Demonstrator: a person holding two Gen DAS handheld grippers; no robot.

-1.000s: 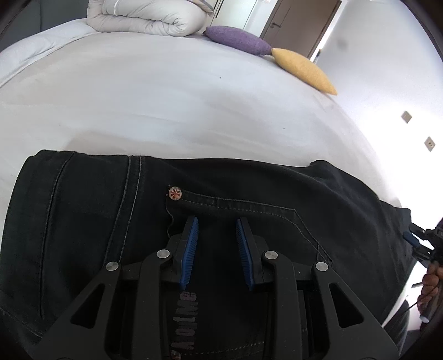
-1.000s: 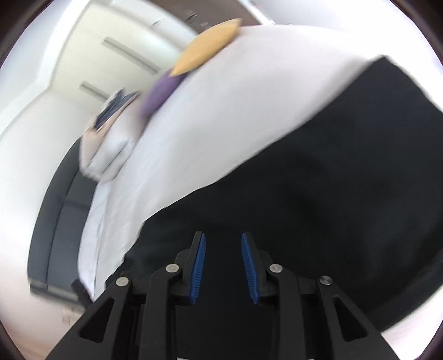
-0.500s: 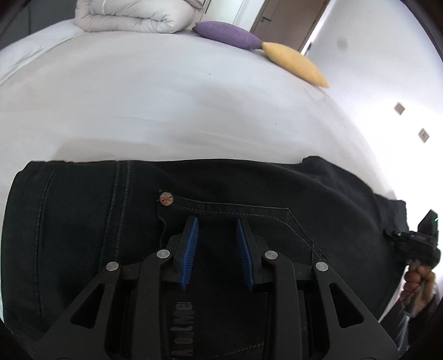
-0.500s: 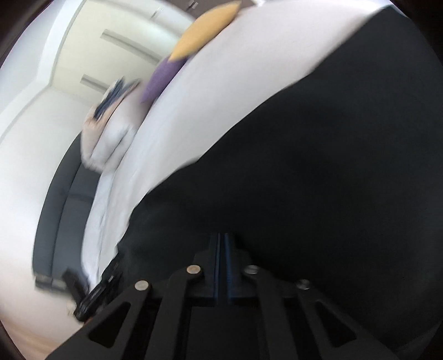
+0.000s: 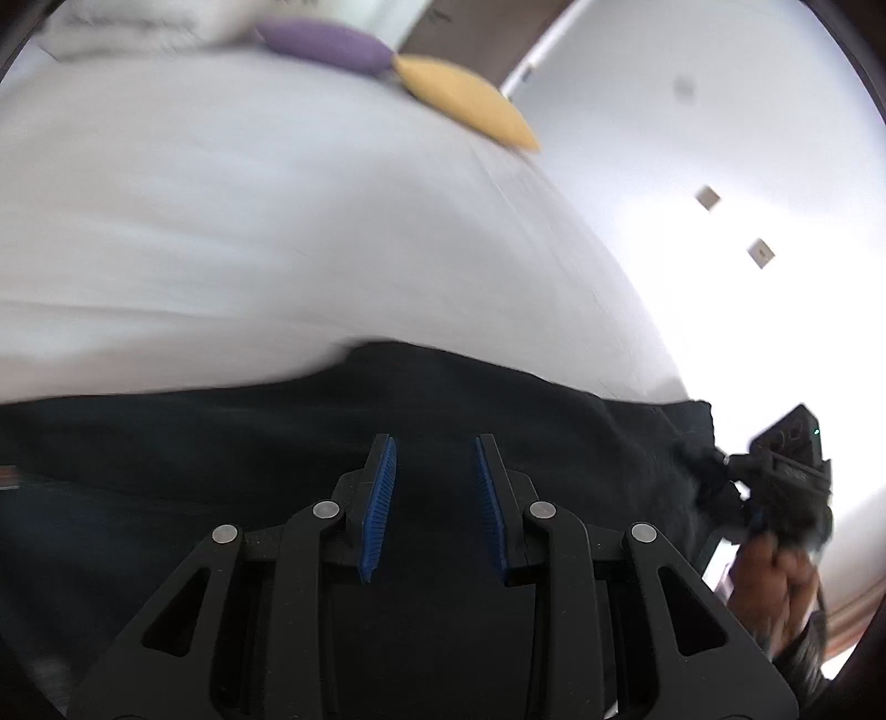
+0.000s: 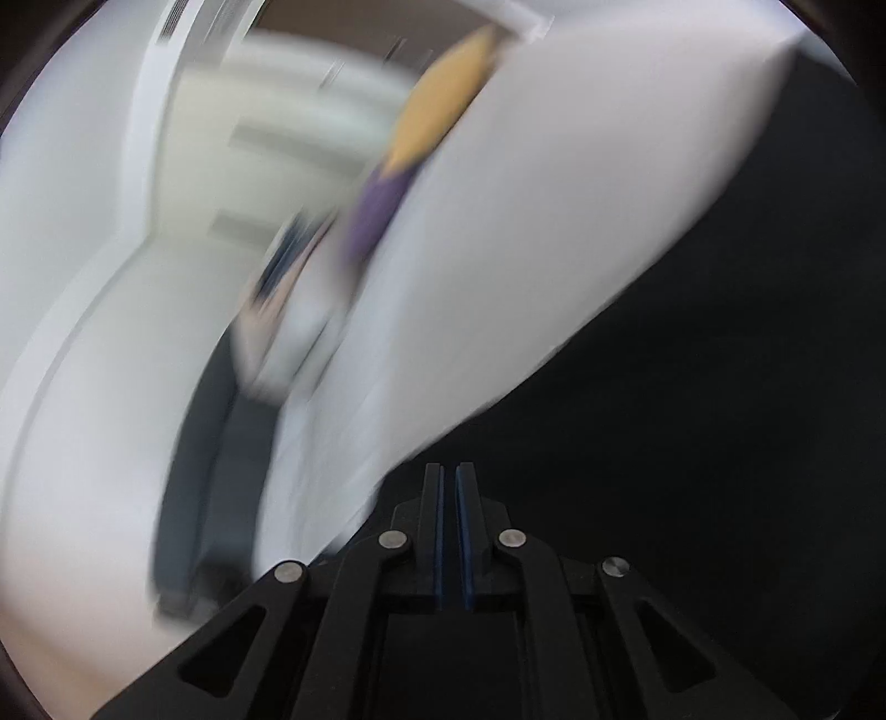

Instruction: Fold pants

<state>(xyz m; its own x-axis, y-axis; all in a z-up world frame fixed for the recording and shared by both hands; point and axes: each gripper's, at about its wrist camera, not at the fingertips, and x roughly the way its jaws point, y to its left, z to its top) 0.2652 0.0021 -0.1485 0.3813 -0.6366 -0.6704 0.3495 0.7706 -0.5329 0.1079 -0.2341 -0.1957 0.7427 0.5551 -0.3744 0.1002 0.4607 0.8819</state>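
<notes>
- The right claw (image 6: 449, 531), spread a second earlier above the dark cloth, had snapped together and its jaws were now parting again by a sliver; the pads stood nearly pressed together, and whether any cloth sat between them could not be told from its own view.
- In the left wrist view the right claw (image 5: 714, 471) sat at the far right end of the pants (image 5: 387, 410), near the bed's right edge, apparently gripping the cloth there, with the person's hand (image 5: 775, 576) below it.
- The left claw (image 5: 433, 509) stayed spread by the same moderate gap, nothing pinched, hovering over the pants.
- The left view had swung: the pocket rivet and stitching seen a moment before were gone from sight, and the picture was blurred.
- The pants lay across the near side of the white bed (image 5: 277, 221), well apart from the purple pillow (image 5: 326, 41) and yellow pillow (image 5: 465, 99) at the far edge.
- Judgement: a fold was starting from the right end; the left claw had yet to take hold.
</notes>
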